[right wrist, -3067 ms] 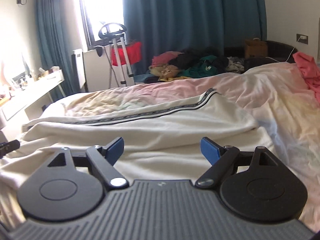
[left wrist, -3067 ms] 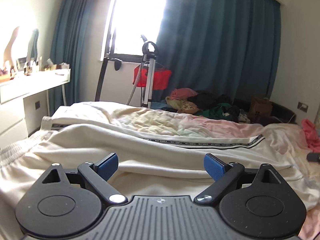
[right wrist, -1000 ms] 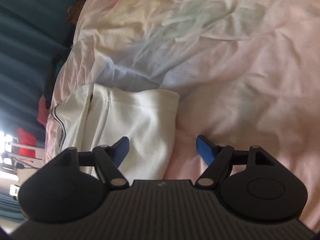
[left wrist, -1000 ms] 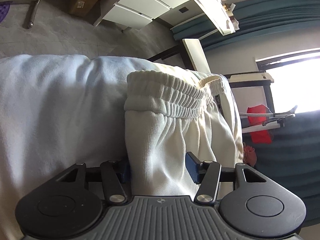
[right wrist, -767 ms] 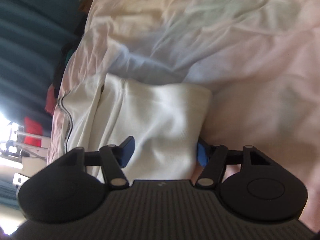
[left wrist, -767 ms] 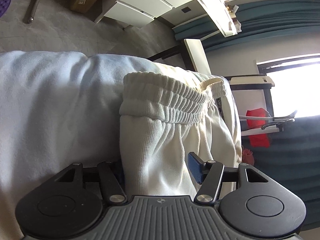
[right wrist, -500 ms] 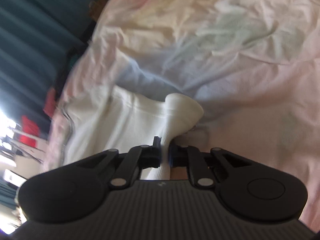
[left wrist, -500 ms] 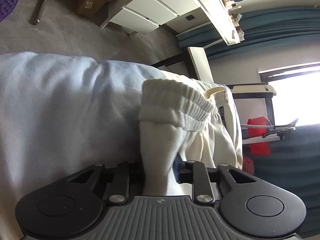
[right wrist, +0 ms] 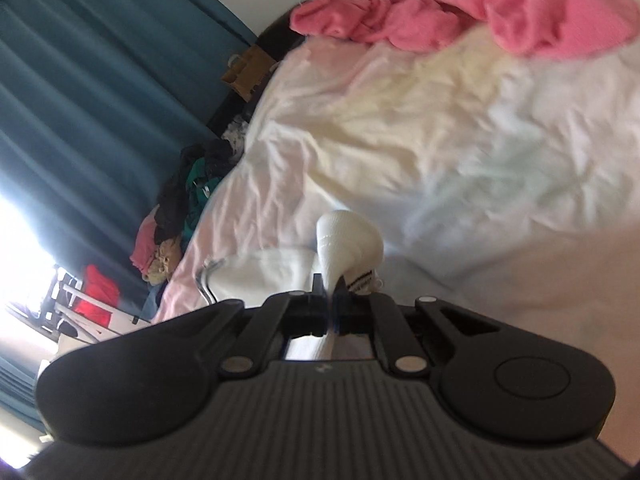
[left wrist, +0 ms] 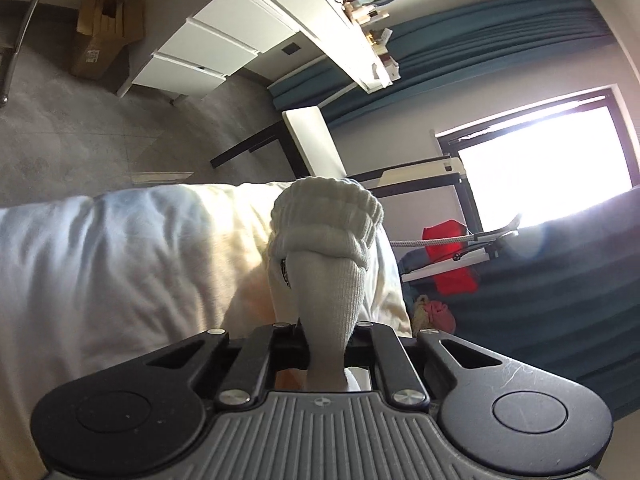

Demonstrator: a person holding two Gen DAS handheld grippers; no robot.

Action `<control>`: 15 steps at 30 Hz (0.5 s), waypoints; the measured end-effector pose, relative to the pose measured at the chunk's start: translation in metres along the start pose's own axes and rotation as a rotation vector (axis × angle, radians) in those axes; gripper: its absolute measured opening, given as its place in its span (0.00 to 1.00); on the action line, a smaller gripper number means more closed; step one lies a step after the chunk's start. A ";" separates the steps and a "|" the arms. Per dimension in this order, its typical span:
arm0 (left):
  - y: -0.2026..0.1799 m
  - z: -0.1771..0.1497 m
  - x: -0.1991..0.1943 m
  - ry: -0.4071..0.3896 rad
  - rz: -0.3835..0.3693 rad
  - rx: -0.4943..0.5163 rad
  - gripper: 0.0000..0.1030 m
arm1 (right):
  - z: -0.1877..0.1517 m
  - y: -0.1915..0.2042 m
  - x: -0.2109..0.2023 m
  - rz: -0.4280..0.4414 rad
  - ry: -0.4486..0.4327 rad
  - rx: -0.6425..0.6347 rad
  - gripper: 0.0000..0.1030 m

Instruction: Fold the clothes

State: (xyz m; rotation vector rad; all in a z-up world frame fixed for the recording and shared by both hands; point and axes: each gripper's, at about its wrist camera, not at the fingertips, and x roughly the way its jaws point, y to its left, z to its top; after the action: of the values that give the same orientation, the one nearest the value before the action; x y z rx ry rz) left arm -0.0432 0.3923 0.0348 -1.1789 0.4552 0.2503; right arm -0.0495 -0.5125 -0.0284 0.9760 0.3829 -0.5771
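Cream sweatpants lie on the bed. My left gripper (left wrist: 326,330) is shut on their ribbed elastic waistband (left wrist: 326,220), which bunches up above the jaws. My right gripper (right wrist: 331,298) is shut on the hem end of the sweatpants (right wrist: 348,240), lifted off the pastel sheet (right wrist: 460,132). A black-striped trim shows beside the right jaws. The fingertips of both grippers are hidden by cloth.
The white duvet (left wrist: 100,260) fills the left of the left wrist view, with grey floor, white drawers (left wrist: 208,56) and a cardboard box (left wrist: 104,28) beyond. A pink garment (right wrist: 460,16) lies on the bed's far side. A clothes pile (right wrist: 188,192) sits by the teal curtains.
Both grippers swung from level over the bed to the sweatpants' ends, closed on waistband and hem, and have since lifted the cloth, which now bunches higher.
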 end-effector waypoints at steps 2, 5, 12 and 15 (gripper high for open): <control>-0.023 0.009 0.013 -0.001 -0.003 0.034 0.09 | 0.009 0.023 0.009 0.003 -0.025 -0.032 0.05; -0.053 0.021 0.043 -0.007 0.005 0.067 0.09 | 0.018 0.062 0.030 -0.005 -0.060 -0.076 0.05; -0.092 0.030 0.159 -0.027 0.077 0.161 0.10 | 0.018 0.139 0.127 -0.064 -0.108 -0.123 0.05; -0.098 0.033 0.217 -0.016 0.118 0.184 0.11 | 0.008 0.164 0.180 -0.109 -0.101 -0.174 0.05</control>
State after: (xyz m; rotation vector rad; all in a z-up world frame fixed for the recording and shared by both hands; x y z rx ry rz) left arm 0.1965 0.3765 0.0244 -0.9713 0.5229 0.3126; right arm 0.1930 -0.4999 -0.0142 0.7594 0.3908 -0.6781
